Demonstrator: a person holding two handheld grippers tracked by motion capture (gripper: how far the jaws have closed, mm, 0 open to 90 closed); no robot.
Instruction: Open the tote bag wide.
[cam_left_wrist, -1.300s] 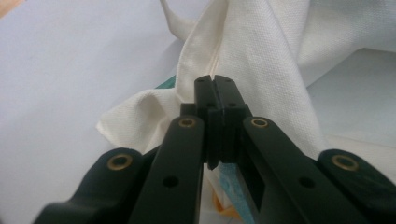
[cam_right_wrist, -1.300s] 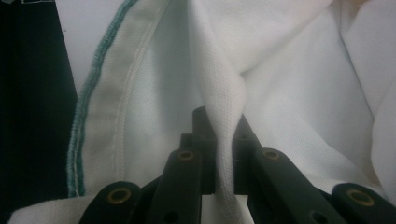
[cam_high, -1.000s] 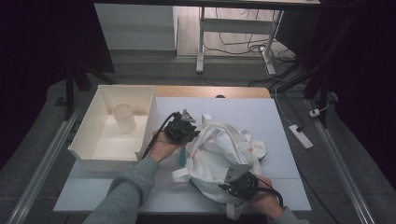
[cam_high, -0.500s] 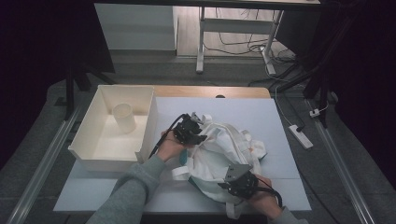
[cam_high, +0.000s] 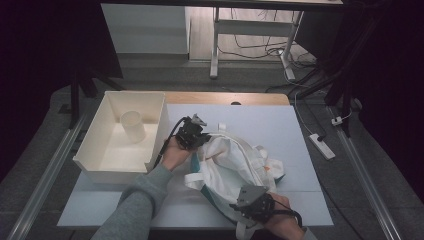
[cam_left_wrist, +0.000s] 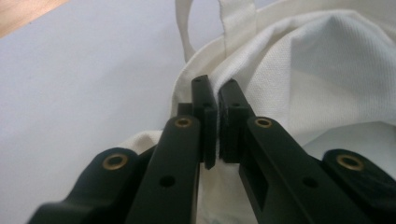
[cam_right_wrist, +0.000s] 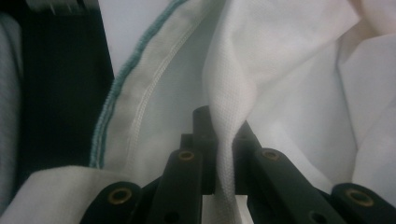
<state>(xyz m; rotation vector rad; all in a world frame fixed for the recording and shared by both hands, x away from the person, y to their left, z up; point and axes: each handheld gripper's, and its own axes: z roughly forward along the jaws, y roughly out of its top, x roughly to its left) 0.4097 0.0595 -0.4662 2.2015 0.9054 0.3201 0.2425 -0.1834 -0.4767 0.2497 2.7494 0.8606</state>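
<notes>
**Count of things on the desk**

One white cloth bag (cam_high: 235, 162) is counted, lying crumpled on the desk (cam_high: 260, 120). Two tongs are counted at it: the left tongs (cam_high: 192, 134) at its far left edge and the right tongs (cam_high: 254, 204) at its near edge. One white bin (cam_high: 107, 165) is counted to the left of the bag, and one white cup (cam_high: 133, 125) is counted inside that bin. One power strip (cam_high: 321, 146) is counted on the floor to the right of the bag.
</notes>
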